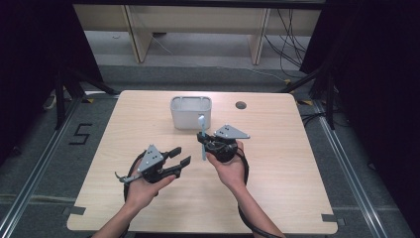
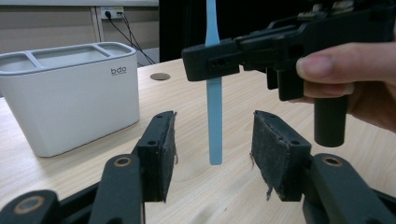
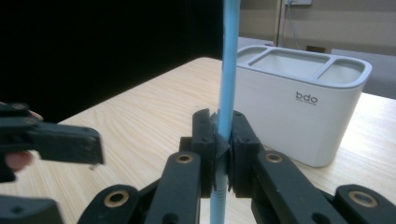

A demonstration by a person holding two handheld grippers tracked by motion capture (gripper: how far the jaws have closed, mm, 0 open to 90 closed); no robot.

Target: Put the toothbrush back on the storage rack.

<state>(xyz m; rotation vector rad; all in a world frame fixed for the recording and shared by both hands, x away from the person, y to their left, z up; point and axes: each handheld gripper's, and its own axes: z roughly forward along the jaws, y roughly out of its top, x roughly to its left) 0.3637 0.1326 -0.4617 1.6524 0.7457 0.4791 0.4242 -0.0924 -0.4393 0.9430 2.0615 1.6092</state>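
A light blue toothbrush point(image 1: 202, 144) stands upright above the table, bristle end up. My right gripper point(image 1: 204, 140) is shut on its handle point(image 3: 229, 70), pads pressed on both sides at mid-length. My left gripper point(image 1: 182, 156) points right toward it and is open, with nothing between its pads point(image 2: 161, 149). In the left gripper view the handle's lower end point(image 2: 215, 126) hangs in line with the gap, touching neither pad, and it looks a short way ahead of the fingertips. A white compartmented holder point(image 1: 190, 120) stands behind the toothbrush on the table.
The holder point(image 2: 70, 102) has several open compartments on top point(image 3: 299, 63). A round cable hole point(image 1: 240, 105) lies in the wooden tabletop right of the holder. Cables trail from both grippers toward the near edge. The floor and dark frame posts surround the table.
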